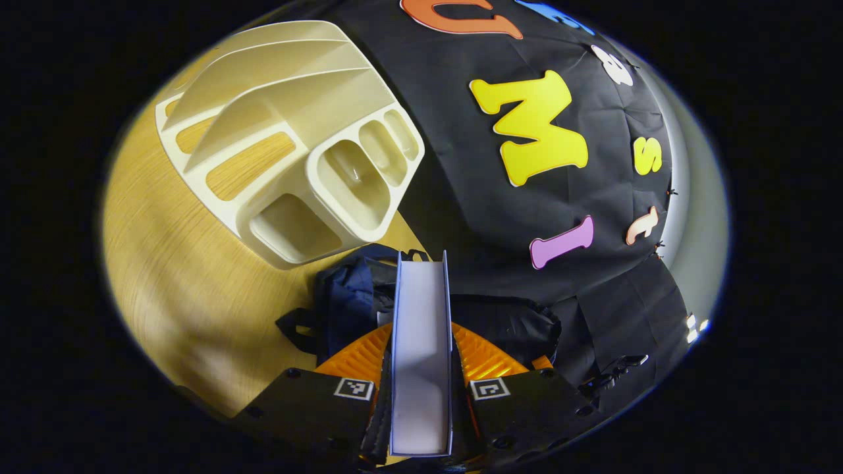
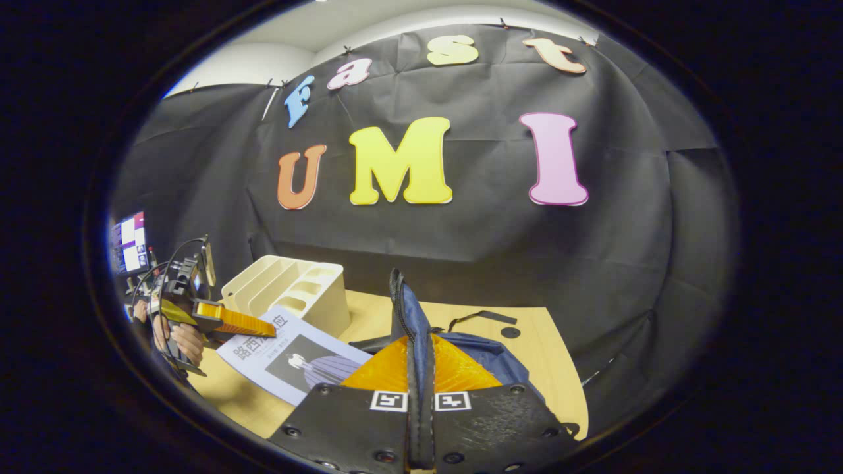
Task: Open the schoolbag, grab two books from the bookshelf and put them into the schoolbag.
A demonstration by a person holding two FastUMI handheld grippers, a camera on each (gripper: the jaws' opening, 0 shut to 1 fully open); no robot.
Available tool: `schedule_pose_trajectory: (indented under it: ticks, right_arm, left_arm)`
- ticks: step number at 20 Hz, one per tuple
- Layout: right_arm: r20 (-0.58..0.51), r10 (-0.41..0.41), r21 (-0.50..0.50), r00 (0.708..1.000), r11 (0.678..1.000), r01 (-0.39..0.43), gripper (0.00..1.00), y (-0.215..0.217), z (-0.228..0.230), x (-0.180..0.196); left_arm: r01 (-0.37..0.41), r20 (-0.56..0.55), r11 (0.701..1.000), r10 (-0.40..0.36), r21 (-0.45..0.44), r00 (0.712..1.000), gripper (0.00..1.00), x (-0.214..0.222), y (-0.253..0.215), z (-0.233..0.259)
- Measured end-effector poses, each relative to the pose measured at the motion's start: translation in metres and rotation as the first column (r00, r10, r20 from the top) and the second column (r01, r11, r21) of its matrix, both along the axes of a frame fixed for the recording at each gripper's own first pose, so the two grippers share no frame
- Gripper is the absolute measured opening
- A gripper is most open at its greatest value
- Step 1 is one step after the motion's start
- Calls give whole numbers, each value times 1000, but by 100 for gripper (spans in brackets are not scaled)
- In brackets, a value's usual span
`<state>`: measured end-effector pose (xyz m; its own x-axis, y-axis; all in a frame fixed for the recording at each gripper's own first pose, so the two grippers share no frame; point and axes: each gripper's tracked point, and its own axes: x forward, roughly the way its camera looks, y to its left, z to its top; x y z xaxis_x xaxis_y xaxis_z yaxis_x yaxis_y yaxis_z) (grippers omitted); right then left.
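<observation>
— Where's the rack [image 2: 290, 289]?
— On the table [image 2: 527, 342], against the cloth wall [image 2: 500, 250].
— And the bag [image 2: 474, 349]?
— Right of the rack, with the book [image 2: 296, 359] before the rack.

The book [image 2: 294, 359] that lies tilted over the table's [image 2: 527, 355] left edge carries a line of large Chinese characters along the top of its pale cover, partly hidden by the other gripper's fingers [image 2: 234, 322], with a row of smaller characters beneath, too small to read. Square black-and-white coded markers [image 2: 420, 401] sit on the right gripper's body, and similar ones [image 1: 353, 388] on the left gripper's.
</observation>
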<state>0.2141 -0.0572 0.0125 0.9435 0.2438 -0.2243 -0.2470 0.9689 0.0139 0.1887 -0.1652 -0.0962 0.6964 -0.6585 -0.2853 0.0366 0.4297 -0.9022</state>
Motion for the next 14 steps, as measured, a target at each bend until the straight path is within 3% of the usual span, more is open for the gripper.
schedule_pose_trajectory:
  ticks: [6, 14]
  right_arm:
    - [15, 29, 13, 999, 999, -29, 0, -5, 1, -3]
    - [54, 93, 28, 994, 995, -95, 0, 12, 10, -6]
  left_arm:
    - [0, -14, 999, 0, 36, 1000, 39, 14, -41, -16]
    - [-70, 113, 970, 45, 233, 993, 39, 25, -72, -13]
